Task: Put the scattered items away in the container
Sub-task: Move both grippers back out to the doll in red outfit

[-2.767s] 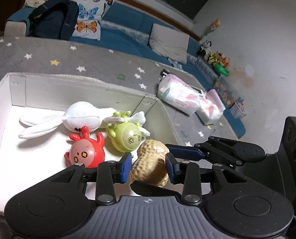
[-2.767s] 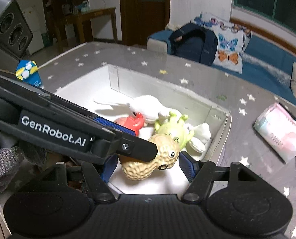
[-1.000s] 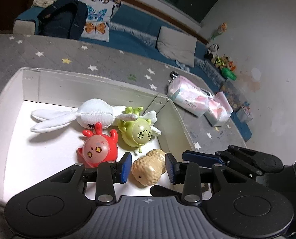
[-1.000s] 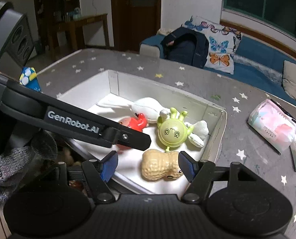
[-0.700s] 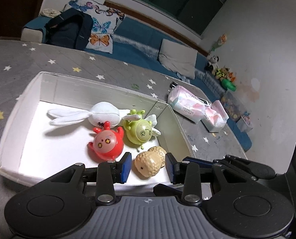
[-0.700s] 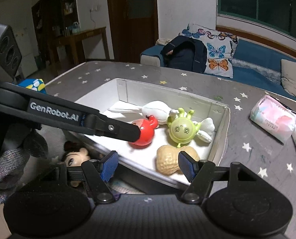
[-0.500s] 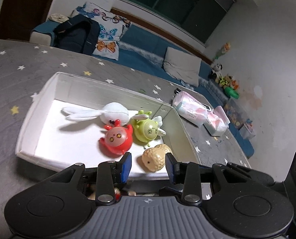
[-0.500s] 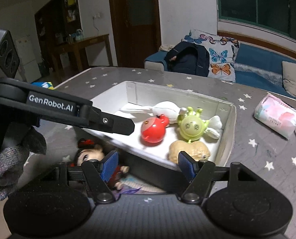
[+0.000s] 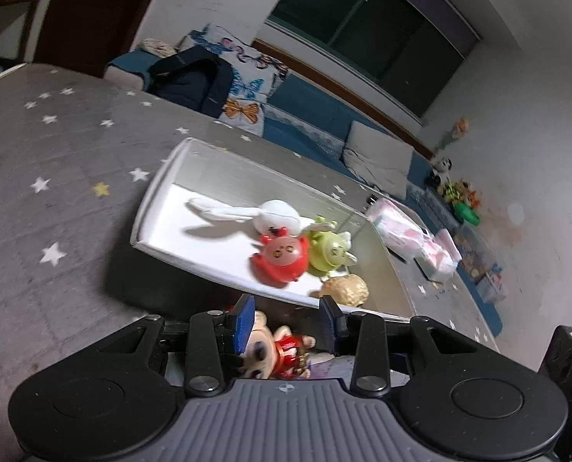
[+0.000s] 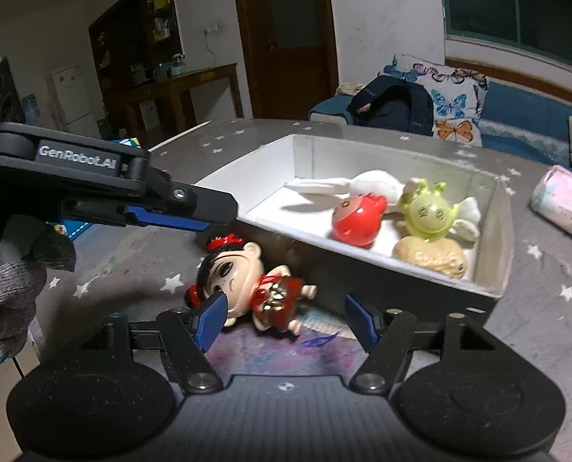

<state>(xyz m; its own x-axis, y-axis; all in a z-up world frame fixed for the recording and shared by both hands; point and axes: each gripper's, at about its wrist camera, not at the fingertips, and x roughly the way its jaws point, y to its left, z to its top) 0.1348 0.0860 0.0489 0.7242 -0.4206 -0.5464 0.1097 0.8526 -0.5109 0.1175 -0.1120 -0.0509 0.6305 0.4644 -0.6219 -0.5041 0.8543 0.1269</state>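
Observation:
A white box (image 9: 151, 208) (image 10: 494, 292) holds a white plush rabbit (image 9: 270, 213) (image 10: 370, 183), a red round toy (image 9: 282, 260) (image 10: 357, 217), a green round toy (image 9: 330, 250) (image 10: 426, 213) and a peanut toy (image 9: 343, 288) (image 10: 432, 256). A doll in a red dress (image 10: 243, 281) (image 9: 274, 350) lies on the table in front of the box. My left gripper (image 9: 286, 323) is open, above and around the doll, not touching it. My right gripper (image 10: 286, 317) is open and empty, just in front of the doll.
The grey star-patterned table (image 9: 35, 177) extends left. Pink tissue packs (image 9: 413, 236) (image 10: 567, 200) lie right of the box. A purple printed sheet (image 10: 270, 350) lies under the doll. A sofa with butterfly cushions and a dark backpack (image 10: 393, 109) stands behind.
The peanut toy was let go into the box. Both grippers pulled back out of the box toward its near side, and the doll came into view between the fingers.

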